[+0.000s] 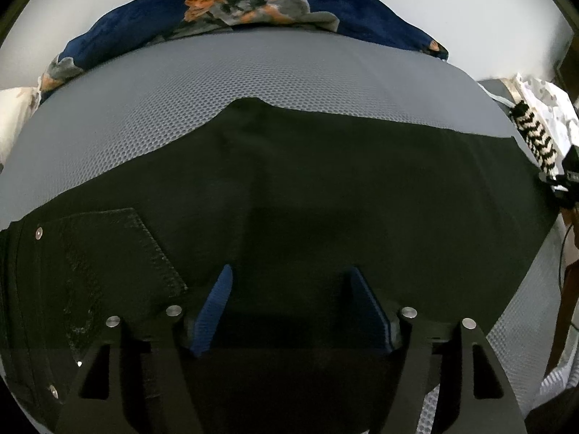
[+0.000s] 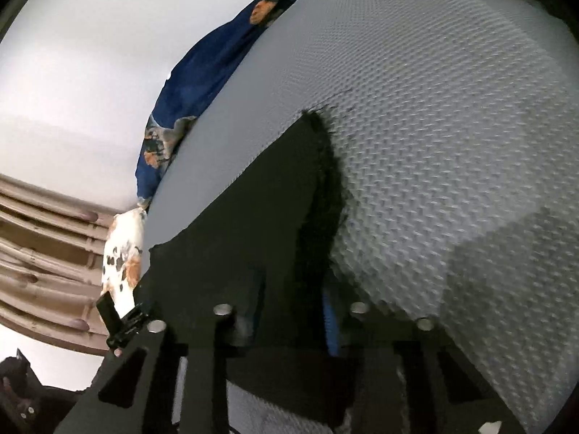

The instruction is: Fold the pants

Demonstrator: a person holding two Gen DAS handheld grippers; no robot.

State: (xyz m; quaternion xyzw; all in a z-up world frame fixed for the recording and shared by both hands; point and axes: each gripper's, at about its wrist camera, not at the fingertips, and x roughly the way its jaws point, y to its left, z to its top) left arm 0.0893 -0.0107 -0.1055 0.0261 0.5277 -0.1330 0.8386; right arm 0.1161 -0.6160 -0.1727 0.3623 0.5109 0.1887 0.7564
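Pants: black denim pants are spread across the grey mesh mattress, long axis left to right in the left wrist view, pocketed waist at lower left.
Left gripper: held wide over the cloth, nothing pinched between the blue pads.
Right gripper: drawn narrow at the frayed hem; a grip on cloth cannot be told through the blur.
Surroundings: a blue patterned blanket is bunched at the far edge, well apart.
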